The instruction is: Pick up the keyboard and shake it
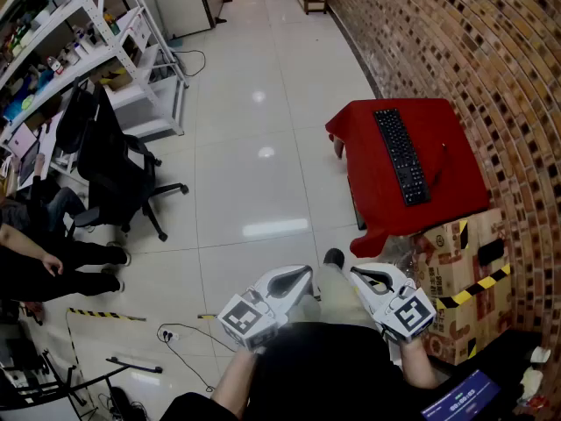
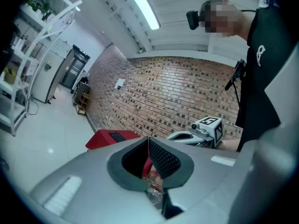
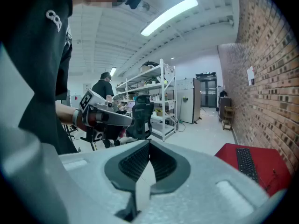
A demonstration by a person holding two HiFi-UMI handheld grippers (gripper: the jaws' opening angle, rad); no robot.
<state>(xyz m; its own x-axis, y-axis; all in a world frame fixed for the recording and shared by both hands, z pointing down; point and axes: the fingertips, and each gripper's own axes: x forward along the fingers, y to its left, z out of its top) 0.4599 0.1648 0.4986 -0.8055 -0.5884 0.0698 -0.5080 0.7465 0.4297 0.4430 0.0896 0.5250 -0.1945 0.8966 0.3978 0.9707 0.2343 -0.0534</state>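
No legible txt, labels or nos. anywhere.

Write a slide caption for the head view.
Black keyboard lies on red table; left tool and right tool, both shut, held well short.

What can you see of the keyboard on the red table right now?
The keyboard is a long, slim black slab, plastic by its look, with rows of dark keys facing up. It lies flat near the middle of the red table, its length running away from the person and slightly slanted. Only the red top touches it. Its cable, if it has one, cannot be made out.
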